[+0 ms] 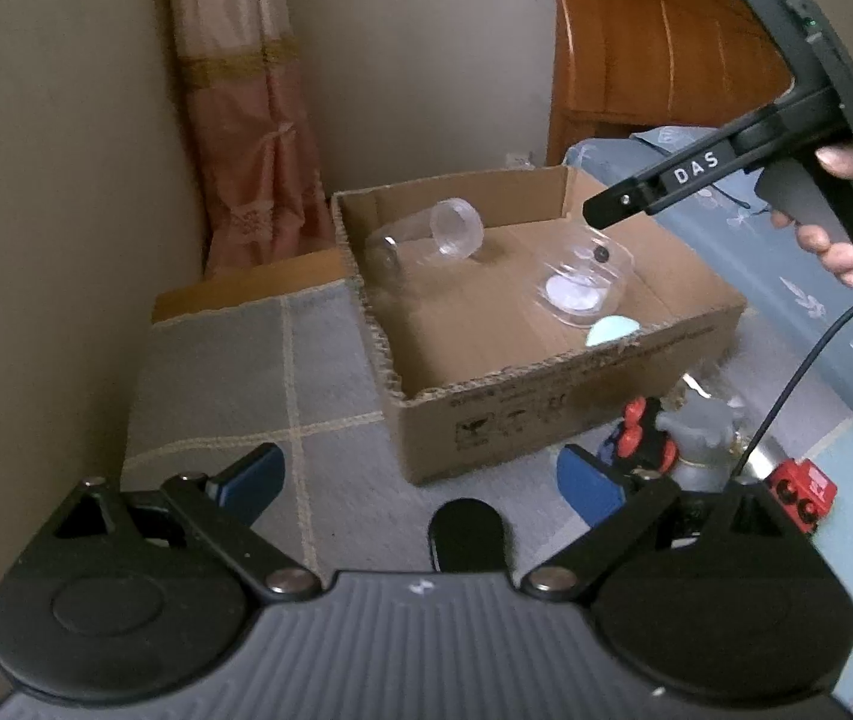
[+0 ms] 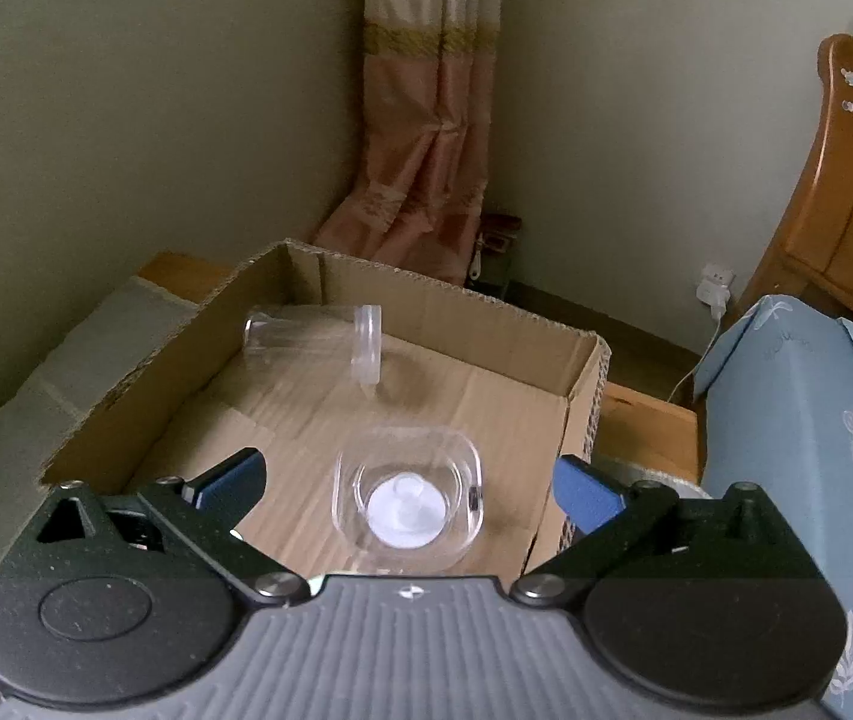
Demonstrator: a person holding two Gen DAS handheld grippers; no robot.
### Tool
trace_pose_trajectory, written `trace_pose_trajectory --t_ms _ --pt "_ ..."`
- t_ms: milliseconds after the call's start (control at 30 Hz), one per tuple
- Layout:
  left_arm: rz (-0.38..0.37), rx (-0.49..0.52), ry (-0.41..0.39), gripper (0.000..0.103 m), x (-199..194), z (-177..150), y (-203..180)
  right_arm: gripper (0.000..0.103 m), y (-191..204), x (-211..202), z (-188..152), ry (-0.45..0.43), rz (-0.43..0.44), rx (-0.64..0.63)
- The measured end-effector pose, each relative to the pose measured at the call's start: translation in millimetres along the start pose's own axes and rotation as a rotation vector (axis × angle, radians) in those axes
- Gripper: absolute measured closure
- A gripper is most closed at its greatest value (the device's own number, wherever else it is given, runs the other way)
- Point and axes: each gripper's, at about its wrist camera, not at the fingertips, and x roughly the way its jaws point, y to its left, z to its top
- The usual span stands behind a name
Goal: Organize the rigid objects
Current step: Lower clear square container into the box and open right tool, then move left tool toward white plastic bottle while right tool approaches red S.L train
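An open cardboard box point(image 1: 546, 373) stands on a grey checked cloth. A clear jar point(image 1: 426, 234) lies on its side at the back of the box. Nearer the front sits a clear square container point(image 1: 582, 288) with a white disc in it, and a pale teal piece point(image 1: 612, 330) lies beside it. My right gripper point(image 2: 408, 483) hangs over the box point(image 2: 144, 360), open wide, with the square container point(image 2: 408, 516) below and between its blue pads, untouched. The jar point(image 2: 312, 342) lies beyond. My left gripper point(image 1: 420, 480) is open and empty in front of the box.
A red and blue toy point(image 1: 636, 438), a grey object point(image 1: 708, 426) and a red block point(image 1: 801, 492) lie on the cloth right of the box. A blue floral bed cover point(image 2: 816, 420), a wooden headboard point(image 2: 846, 210), a curtain point(image 2: 426, 150) and walls enclose the spot.
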Motion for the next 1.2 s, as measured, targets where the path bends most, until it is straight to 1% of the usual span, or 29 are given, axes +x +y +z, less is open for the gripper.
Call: trace_pose_trajectory --t_ms 167,300,467,667,800,1000,1200 --pt "-0.011 0.000 -0.010 0.006 -7.7 -4.8 -6.9 0.000 4.4 -18.0 -9.3 -0.016 0.013 0.007" --pt "0.009 0.006 -0.026 0.006 -14.9 -11.1 -13.0 0.000 10.2 -34.0 -20.2 -0.030 0.016 0.015" --pt "0.042 0.015 -0.008 0.006 -21.2 -21.0 -21.5 0.000 17.1 -51.7 -48.8 -0.053 0.013 0.067" --pt "0.056 0.028 -0.024 0.006 -31.2 -37.0 -32.7 0.000 20.1 -68.8 -90.0 -0.044 -0.010 0.140" --pt "0.018 0.001 -0.010 0.006 -31.2 -49.2 -36.5 0.000 23.0 -76.1 -119.3 -0.042 -0.048 0.192" --pt "-0.024 0.019 0.022 0.006 -23.3 -59.7 -50.1 0.000 35.3 -80.8 -166.7 -0.014 -0.080 0.238" --pt "-0.052 0.010 0.068 0.006 -3.5 -68.5 -58.5 0.000 45.6 -69.4 -205.2 0.032 -0.164 0.288"
